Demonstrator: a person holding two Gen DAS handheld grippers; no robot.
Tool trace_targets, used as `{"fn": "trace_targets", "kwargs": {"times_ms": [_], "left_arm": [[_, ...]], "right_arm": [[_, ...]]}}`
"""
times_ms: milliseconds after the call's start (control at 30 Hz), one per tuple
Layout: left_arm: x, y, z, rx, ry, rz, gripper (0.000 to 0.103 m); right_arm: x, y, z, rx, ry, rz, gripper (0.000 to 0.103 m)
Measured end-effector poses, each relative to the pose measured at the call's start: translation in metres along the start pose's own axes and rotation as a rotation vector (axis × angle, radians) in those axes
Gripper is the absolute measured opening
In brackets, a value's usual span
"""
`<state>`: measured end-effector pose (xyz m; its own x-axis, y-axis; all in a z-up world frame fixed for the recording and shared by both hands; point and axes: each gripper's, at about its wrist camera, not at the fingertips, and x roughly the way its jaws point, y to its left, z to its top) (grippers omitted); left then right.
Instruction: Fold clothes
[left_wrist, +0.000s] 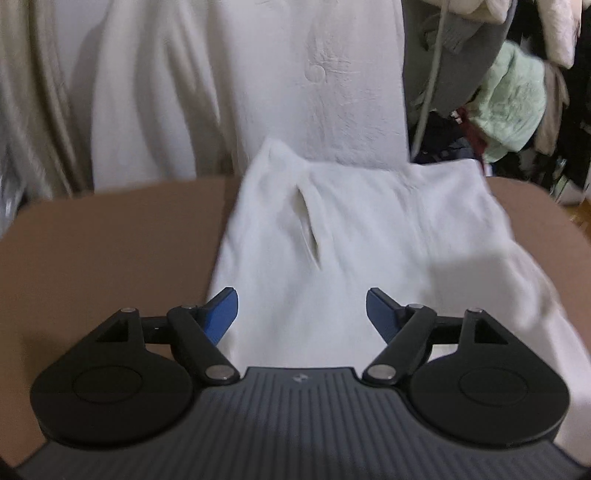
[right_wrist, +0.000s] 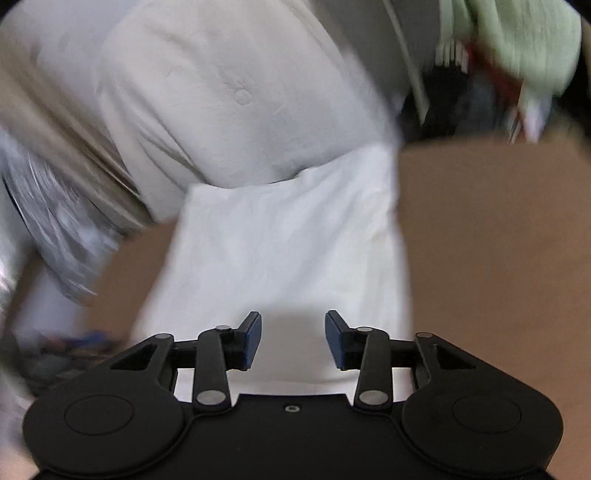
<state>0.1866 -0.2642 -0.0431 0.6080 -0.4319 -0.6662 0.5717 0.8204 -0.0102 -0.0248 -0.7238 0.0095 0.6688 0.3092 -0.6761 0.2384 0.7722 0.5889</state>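
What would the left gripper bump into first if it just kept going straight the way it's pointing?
Most likely the white garment lying on the brown table. The left gripper is open and empty, angled down toward the cloth; how far away it is remains unclear.

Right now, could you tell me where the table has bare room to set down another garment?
The brown table is bare left of the white garment, up to the hanging cream cloth. The right wrist view shows more bare top on the garment's other side. The clothes pile beyond the far right corner is crowded.
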Motion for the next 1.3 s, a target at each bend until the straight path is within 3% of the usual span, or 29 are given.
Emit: {"fn": "trace_targets", "kwargs": {"times_ms": [100, 200, 367, 467, 533, 600, 633, 700, 733, 800, 900, 933, 967, 1033, 1100, 1167, 1300], "left_arm": [[0.052, 0.008, 0.04, 0.09, -0.024, 0.027, 0.076], [0.102, 0.016, 0.067, 0.081, -0.025, 0.028, 0.075], [0.166, 0.028, 0.079, -0.017, -0.021, 0.007, 0.076], [0.198, 0.021, 0.082, 0.03, -0.024, 0.065, 0.078], [0.22, 0.019, 0.085, 0.016, 0.022, 0.066, 0.084], [0.245, 0.015, 0.088, 0.032, 0.114, 0.068, 0.083], [0.255, 0.012, 0.088, 0.067, 0.153, 0.084, 0.077], [0.257, 0.007, 0.089, 0.088, 0.155, 0.053, 0.038], [0.255, 0.005, 0.091, 0.083, 0.156, 0.019, 0.007], [0.242, -0.007, 0.092, 0.14, 0.113, 0.069, 0.006], [0.222, -0.02, 0.083, 0.289, -0.005, 0.208, 0.005], [0.217, -0.02, 0.081, 0.307, -0.044, 0.244, 0.005], [0.214, -0.015, 0.082, 0.29, -0.068, 0.266, 0.005], [0.212, -0.005, 0.082, 0.25, -0.078, 0.3, 0.005], [0.214, 0.009, 0.083, 0.175, -0.056, 0.314, 0.006], [0.218, 0.024, 0.082, 0.104, -0.024, 0.319, 0.006], [0.224, 0.039, 0.076, 0.063, 0.014, 0.345, 0.006]], "right_arm": [[0.026, 0.004, 0.025, -0.035, -0.003, -0.004, 0.049], [0.055, -0.018, 0.036, -0.056, -0.011, -0.014, 0.051], [0.101, -0.073, 0.053, 0.027, -0.055, -0.03, 0.051], [0.131, -0.096, 0.071, 0.038, -0.102, -0.068, 0.052], [0.148, -0.106, 0.082, 0.055, -0.132, -0.101, 0.056], [0.162, -0.116, 0.09, 0.149, -0.167, -0.09, 0.057], [0.167, -0.122, 0.091, 0.197, -0.177, -0.055, 0.058], [0.177, -0.126, 0.092, 0.223, -0.184, -0.026, 0.059], [0.181, -0.125, 0.093, 0.216, -0.189, -0.032, 0.06], [0.186, -0.122, 0.097, 0.171, -0.202, -0.056, 0.06], [0.189, -0.115, 0.105, 0.135, -0.25, -0.096, 0.06], [0.188, -0.113, 0.108, 0.128, -0.273, -0.095, 0.055], [0.187, -0.111, 0.111, 0.108, -0.306, -0.08, 0.044], [0.189, -0.105, 0.118, 0.084, -0.321, -0.071, 0.035], [0.197, -0.1, 0.125, 0.077, -0.293, -0.082, 0.035], [0.193, -0.099, 0.123, 0.095, -0.34, -0.085, 0.036], [0.178, -0.101, 0.116, 0.092, -0.438, -0.124, 0.043]]}}
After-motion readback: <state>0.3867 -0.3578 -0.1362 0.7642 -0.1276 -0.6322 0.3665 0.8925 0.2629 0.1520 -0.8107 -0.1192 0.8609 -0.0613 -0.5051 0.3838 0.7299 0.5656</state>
